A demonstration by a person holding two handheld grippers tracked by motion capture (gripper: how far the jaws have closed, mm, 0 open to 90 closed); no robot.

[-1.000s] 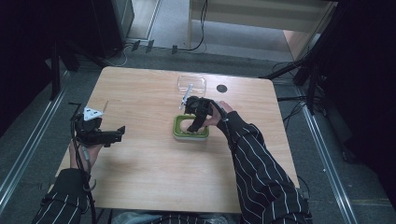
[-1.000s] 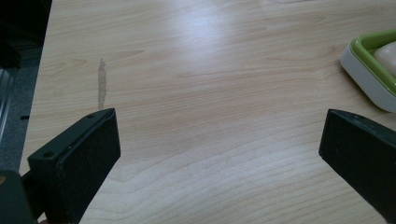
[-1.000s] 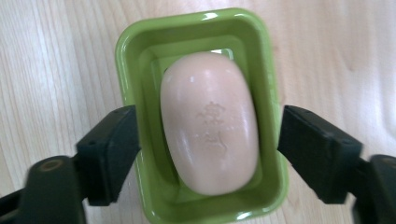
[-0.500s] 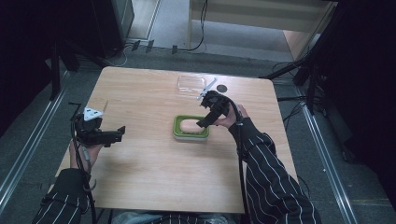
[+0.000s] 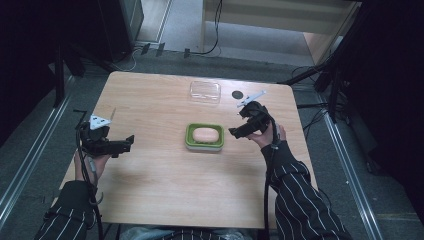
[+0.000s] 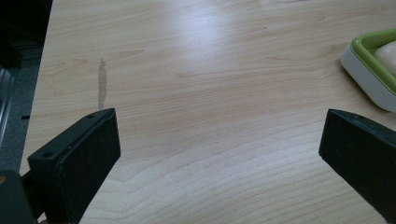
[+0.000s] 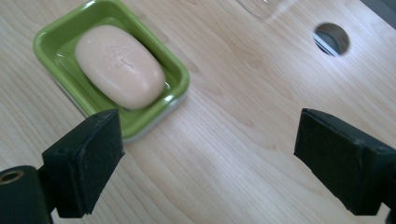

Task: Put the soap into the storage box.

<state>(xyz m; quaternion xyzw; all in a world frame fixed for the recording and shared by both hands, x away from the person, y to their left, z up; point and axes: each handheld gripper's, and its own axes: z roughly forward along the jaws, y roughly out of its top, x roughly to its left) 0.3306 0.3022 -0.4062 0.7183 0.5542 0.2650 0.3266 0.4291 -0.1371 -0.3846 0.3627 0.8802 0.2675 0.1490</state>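
I am holding the right gripper (image 5: 239,131) just off the right side of the dish (image 5: 204,136), which is sitting near the middle of the table (image 5: 150,200), a little toward the far edge. The jaws are standing wide apart with nothing between them; in the right gripper view only bare wood is lying in the gap, and the dish (image 7: 56,42) is showing beyond the left jaw. The soap (image 5: 207,134) is lying flat in the dish, inside the green rim.

I am judging the soap (image 7: 119,65) to be a firm, rounded bar, light, probably slick where it is glossy, and the wet-looking sheen in the dish floor is suggesting it could slide. If I go for the bar, I am thinking of closing across its short width at the middle, pads low on the sides, since the domed ends would squirt out. The dish looks stiff and light, likely plastic; its raised rim is the better place to pinch, one jaw inside and one outside the near wall.

The lid (image 5: 205,92) is resting near the far edge, well apart from the dish; it looks thin and clear, easy to flex.

The left gripper (image 5: 128,143) is hanging over the left side of the table, jaws spread, empty.
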